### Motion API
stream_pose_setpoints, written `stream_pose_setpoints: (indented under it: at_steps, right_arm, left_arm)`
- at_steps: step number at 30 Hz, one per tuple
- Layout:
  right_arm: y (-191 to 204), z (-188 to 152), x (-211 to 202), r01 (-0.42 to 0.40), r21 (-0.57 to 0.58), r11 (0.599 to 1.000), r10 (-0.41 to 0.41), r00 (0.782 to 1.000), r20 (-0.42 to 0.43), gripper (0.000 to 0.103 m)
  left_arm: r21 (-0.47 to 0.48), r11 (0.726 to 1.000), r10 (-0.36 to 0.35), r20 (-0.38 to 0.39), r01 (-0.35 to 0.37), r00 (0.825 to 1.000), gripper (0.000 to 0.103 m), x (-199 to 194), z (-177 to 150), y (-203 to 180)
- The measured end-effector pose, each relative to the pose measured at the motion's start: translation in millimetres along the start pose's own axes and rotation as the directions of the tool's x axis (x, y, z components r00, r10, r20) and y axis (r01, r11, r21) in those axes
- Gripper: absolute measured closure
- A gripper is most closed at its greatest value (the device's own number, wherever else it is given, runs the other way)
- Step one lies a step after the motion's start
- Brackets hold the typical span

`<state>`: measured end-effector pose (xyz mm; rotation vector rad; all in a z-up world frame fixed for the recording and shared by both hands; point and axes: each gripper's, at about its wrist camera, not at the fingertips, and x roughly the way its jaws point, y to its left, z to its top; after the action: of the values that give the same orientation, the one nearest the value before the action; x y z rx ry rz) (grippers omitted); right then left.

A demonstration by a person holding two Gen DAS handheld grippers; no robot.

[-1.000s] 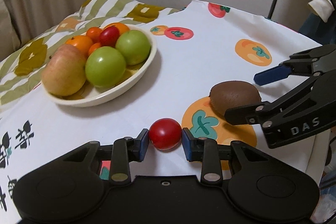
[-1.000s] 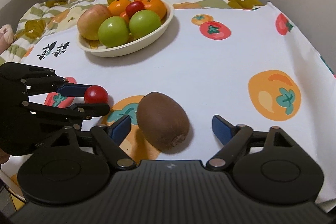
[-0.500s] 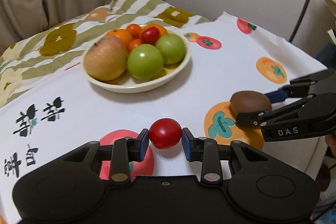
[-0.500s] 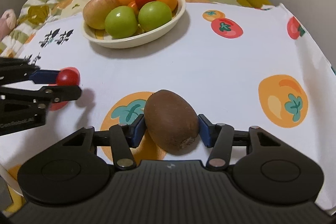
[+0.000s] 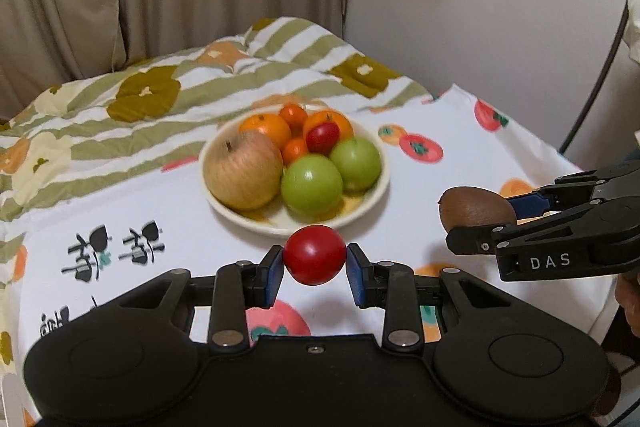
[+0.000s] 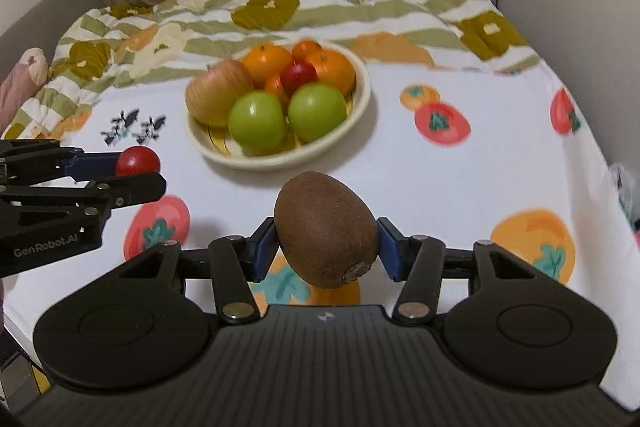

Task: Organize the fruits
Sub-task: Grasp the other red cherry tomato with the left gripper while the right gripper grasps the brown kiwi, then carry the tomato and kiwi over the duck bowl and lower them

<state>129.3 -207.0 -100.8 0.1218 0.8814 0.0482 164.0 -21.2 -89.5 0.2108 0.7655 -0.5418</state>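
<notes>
My left gripper (image 5: pixel 315 261) is shut on a small red tomato (image 5: pixel 315 254) and holds it above the tablecloth, short of the bowl. My right gripper (image 6: pixel 327 243) is shut on a brown kiwi (image 6: pixel 326 227), also lifted off the cloth. The cream bowl (image 5: pixel 376 187) stands ahead and holds a pale apple (image 5: pixel 242 173), two green apples (image 5: pixel 312 185), several oranges and a red tomato (image 5: pixel 323 137). The bowl also shows in the right wrist view (image 6: pixel 362 95). The left gripper with the tomato shows at the left of the right wrist view (image 6: pixel 138 171); the right gripper with the kiwi shows in the left wrist view (image 5: pixel 476 223).
A white tablecloth (image 6: pixel 460 179) with printed fruit covers the table. A striped floral blanket (image 5: pixel 160 95) lies behind the bowl, with curtains and a wall beyond. The table's right edge drops off near a dark cable (image 5: pixel 600 67).
Both grippers have lifted their fruit off the cloth and moved back. The right gripper closed on the kiwi, which lay on the cloth a second ago. The left gripper kept hold of the tomato.
</notes>
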Motion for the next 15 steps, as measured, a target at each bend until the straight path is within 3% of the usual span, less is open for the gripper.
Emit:
stream_pose_setpoints:
  at_steps: [15]
  right_arm:
    - [-12,79,14,-0.069,-0.094,0.993,0.076,0.995,0.07,0.035]
  left_arm:
    - [-0.042,0.995,0.095,0.038,-0.093,0.995,0.066,28,63,-1]
